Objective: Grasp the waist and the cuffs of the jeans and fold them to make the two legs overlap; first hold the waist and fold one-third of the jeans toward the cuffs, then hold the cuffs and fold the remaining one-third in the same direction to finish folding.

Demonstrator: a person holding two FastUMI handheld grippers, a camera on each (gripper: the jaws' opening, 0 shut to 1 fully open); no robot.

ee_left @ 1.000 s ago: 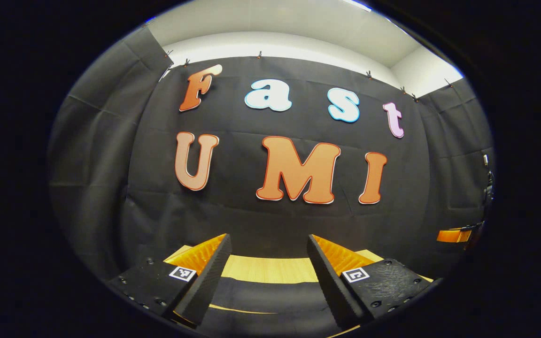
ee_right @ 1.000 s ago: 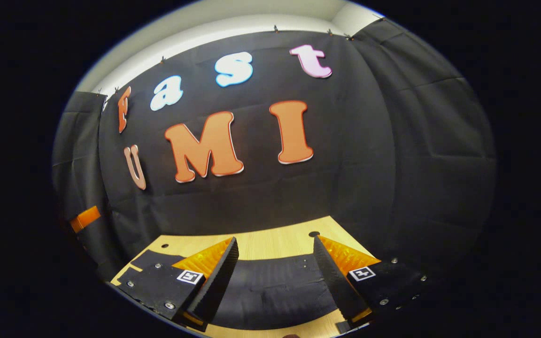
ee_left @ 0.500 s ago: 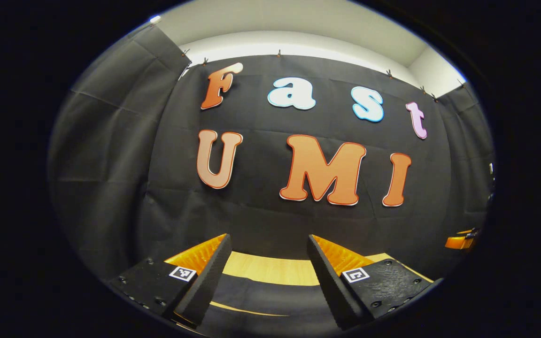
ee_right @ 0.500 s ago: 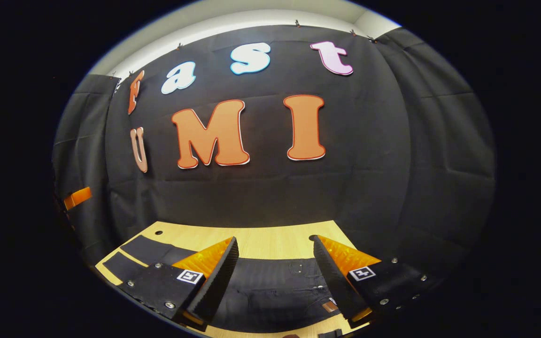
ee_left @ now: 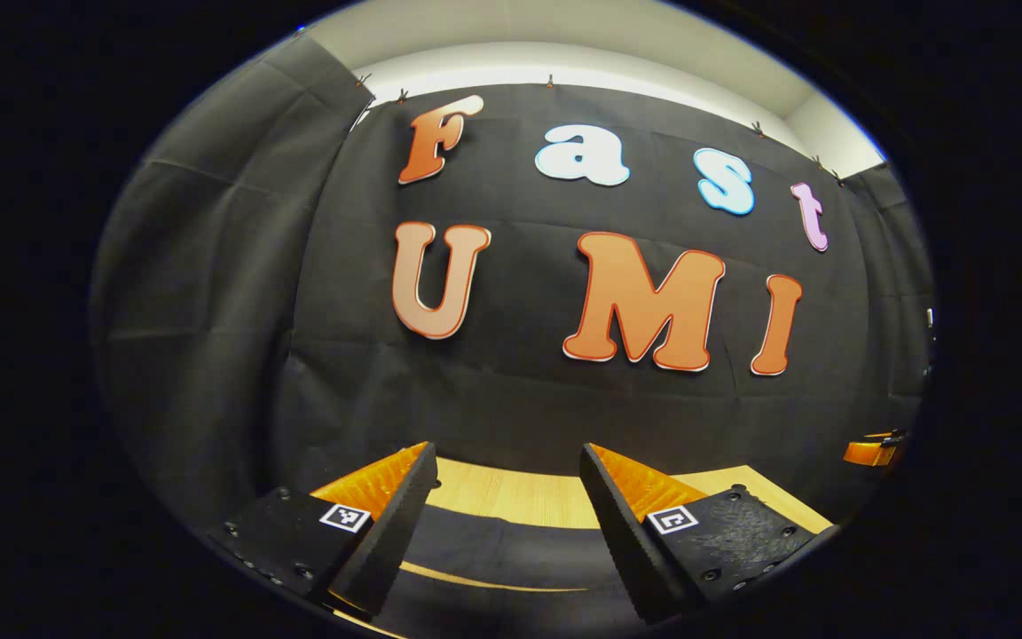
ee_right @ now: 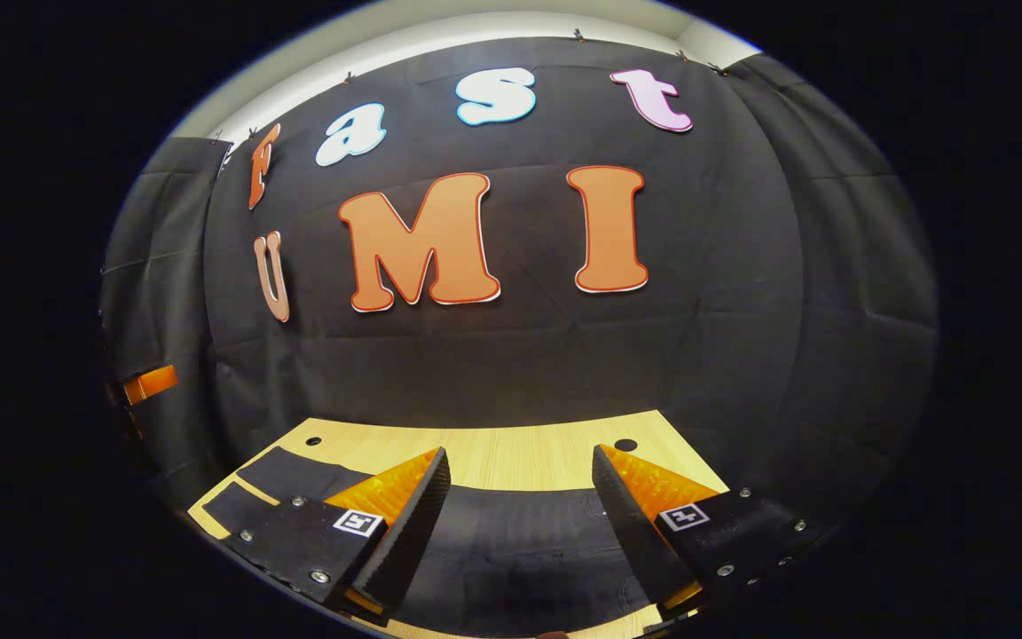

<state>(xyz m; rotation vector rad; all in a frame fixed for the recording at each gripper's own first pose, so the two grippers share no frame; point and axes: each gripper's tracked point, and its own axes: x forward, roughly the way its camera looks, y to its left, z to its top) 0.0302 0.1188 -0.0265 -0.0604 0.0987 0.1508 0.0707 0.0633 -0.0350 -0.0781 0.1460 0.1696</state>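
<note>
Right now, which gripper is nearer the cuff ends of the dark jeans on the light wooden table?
Left, likely. The left gripper hovers open over the legs; the cuff ends lie well left of the right gripper, which hovers farther up the jeans.

No word, brand or number can be read on any object. Small square black-and-white coded markers [ee_left: 344, 517] are borne on both fingers of the left gripper [ee_left: 507, 454] and likewise on both fingers of the right gripper [ee_right: 520, 454]. Only block patterns are carried on them, not characters. Nothing legible can be made out on the jeans [ee_right: 520, 559].
</note>
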